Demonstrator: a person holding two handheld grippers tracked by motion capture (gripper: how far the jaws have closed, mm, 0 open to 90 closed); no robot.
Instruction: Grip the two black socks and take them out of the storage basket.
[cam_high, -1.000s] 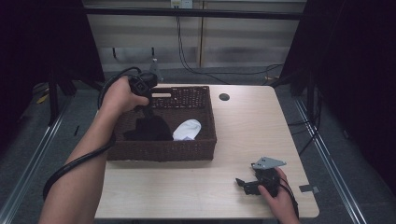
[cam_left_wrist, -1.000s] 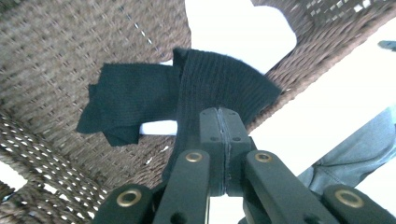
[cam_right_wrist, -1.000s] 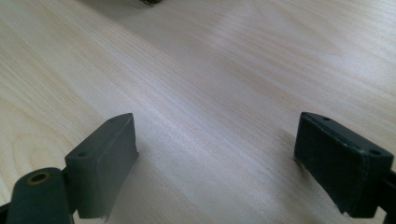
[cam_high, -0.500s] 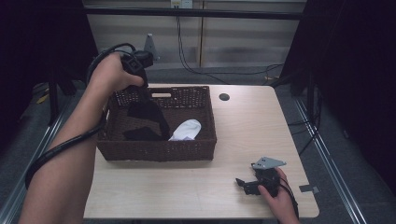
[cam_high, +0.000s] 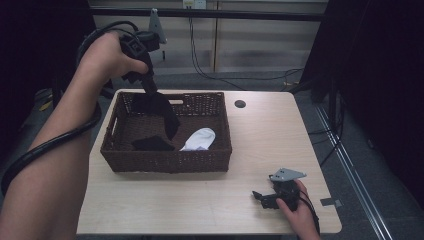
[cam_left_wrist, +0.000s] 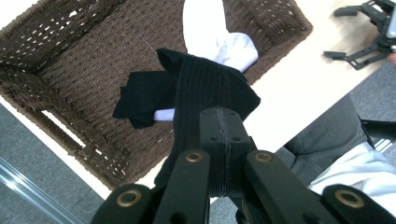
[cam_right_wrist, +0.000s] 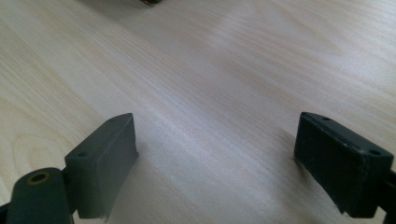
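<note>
The left gripper (cam_high: 150, 91), jaws clamped on a black sock (cam_high: 159, 107), hangs over the basket (cam_high: 165, 160); the right gripper (cam_high: 260, 196) rests agape on the tabletop (cam_high: 200, 200).

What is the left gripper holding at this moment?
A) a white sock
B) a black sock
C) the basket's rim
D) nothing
B: the left gripper has its jaws shut on a black sock, lifted above the basket.

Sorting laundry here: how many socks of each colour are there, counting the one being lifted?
Black socks: 2, one held by the left hand-held gripper above the basket, one lying inside it.
White socks: 1, lying in the basket.
Total: 3
</note>
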